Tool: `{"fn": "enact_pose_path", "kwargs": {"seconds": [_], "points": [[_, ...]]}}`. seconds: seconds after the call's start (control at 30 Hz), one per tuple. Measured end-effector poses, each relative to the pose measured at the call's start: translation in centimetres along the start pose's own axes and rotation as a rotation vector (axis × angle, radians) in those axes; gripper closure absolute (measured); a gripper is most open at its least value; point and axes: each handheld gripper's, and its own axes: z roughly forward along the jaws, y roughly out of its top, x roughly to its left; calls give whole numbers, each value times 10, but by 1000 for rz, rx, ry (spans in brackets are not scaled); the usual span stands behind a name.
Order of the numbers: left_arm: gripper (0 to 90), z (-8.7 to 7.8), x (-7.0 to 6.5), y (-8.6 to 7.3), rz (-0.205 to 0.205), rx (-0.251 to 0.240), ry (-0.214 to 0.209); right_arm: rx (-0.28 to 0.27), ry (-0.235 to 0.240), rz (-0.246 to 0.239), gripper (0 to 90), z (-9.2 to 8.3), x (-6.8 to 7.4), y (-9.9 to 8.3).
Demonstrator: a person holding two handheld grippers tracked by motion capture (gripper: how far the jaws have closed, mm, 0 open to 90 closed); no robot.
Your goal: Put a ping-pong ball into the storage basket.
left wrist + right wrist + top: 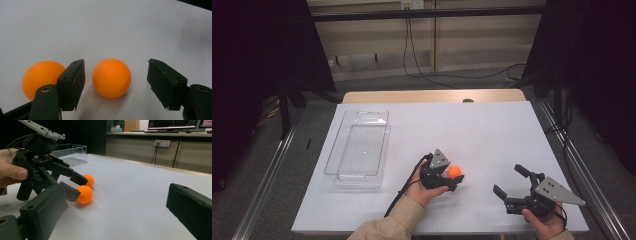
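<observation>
nearest the person, the right gripper [511, 186] sits low at the near right of the white table [492, 130], its jaws spread wide with nothing between them; it looks parked, well apart from the work.

a little further in, the left gripper [116, 83] is down on the table with 1 orange ball [111, 77] between its jaws. the jaws are spread just wider than the ball, a gap on both sides, so nothing is pinched yet. a second ball [41, 77] lies just outside 1 jaw, and from the left gripper view i can't quite tell whether it touches that jaw's outer face.

to do this step well, i'd keep the gripper low and square so the pads meet the ball at its widest line, and close gently; a ball this light will likely squirt out from an off-centre squeeze. the outside jaw may nudge the neighbour, so it should not sweep sideways.

furthest off, the clear tray [343, 175] stands at the left, probably the balls' destination.
</observation>
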Motion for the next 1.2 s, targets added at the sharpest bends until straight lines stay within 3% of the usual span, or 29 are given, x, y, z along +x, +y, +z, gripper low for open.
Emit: {"fn": "enact_pose_path", "kwargs": {"seconds": [0.77, 1.2], "points": [[370, 10, 2, -2, -16, 40, 5, -1, 1, -1, 23, 0, 0, 0], [408, 14, 1, -1, -3, 82, 7, 0, 1, -2, 23, 0, 0, 0]]}}
